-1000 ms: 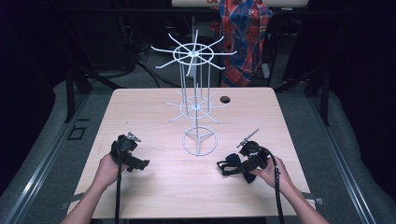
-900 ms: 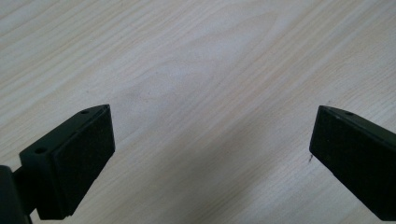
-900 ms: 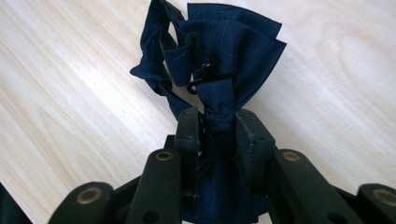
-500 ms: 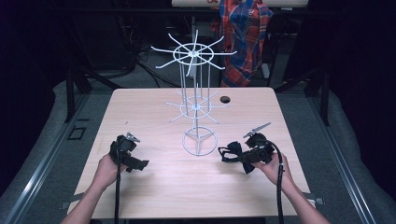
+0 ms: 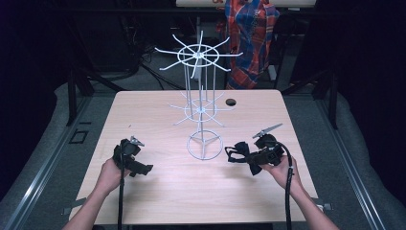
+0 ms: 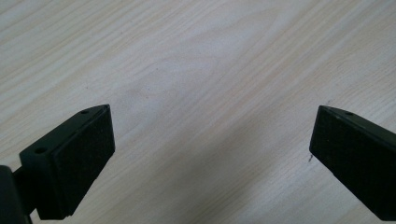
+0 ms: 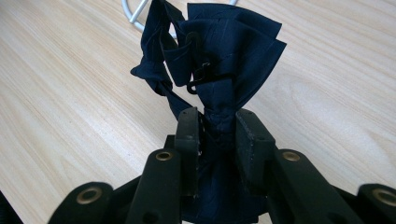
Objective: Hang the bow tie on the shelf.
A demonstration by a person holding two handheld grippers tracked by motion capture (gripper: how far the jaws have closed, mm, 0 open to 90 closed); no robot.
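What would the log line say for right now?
right claw: shut on bow tie | left claw: open over table | white rack: bare

centre of pale wooden table (image 5: pixel 158 191): tall white wire rack with spoked tiers (image 5: pixel 204 146) | behind rack, toward far edge: small round black hole (image 5: pixel 231 102) | left of rack base: left gripper (image 5: pixel 140 167) | right of rack base: right gripper (image 5: pixel 239 154), pinching dark blue fabric bow tie (image 7: pixel 219 70) | beyond table: red-and-blue plaid cloth (image 5: pixel 251 33)
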